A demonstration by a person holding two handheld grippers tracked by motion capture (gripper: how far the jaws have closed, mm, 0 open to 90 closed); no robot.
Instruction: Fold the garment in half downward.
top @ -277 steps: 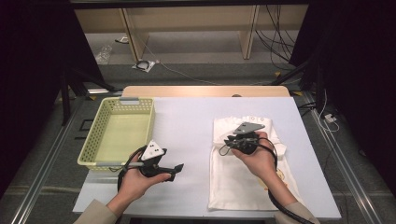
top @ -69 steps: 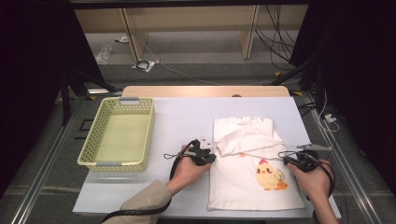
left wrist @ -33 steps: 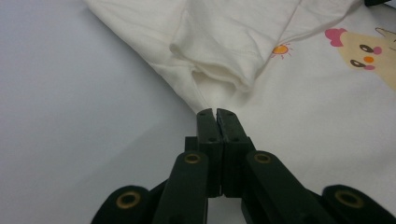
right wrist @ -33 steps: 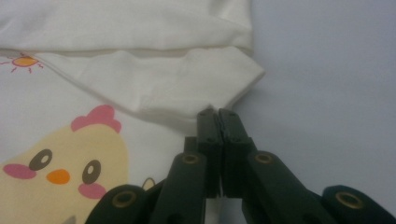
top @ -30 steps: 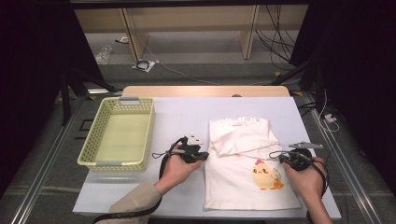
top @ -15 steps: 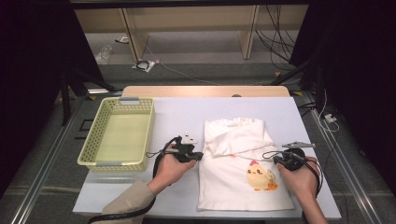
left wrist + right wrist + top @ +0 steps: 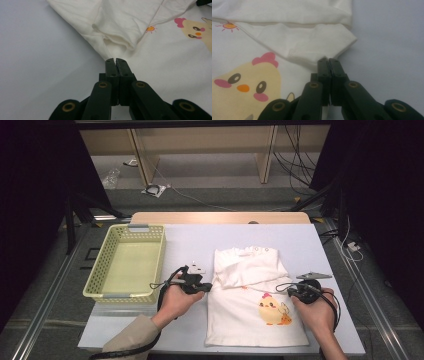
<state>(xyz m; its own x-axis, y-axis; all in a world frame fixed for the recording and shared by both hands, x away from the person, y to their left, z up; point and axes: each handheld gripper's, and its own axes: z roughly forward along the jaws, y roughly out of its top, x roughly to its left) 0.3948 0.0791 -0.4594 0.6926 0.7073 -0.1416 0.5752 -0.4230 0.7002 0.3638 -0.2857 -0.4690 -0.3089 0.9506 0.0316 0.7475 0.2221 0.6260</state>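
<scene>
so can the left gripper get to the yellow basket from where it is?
Probably yes. The left gripper sits beside the yellow basket with bare table between them, nothing in the way. But its jaws are shut on the left edge of the white shirt, so the shirt would drag along unless it lets go.

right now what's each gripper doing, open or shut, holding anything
left gripper: shut on the shirt, at its left edge.
right gripper: shut on the shirt, at a folded sleeve edge.

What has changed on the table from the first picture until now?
The white shirt was unfolded, so its chick print shows, and slid leftward. The left gripper and right gripper, both shut, now pinch its opposite edges. The yellow basket stayed put.
</scene>
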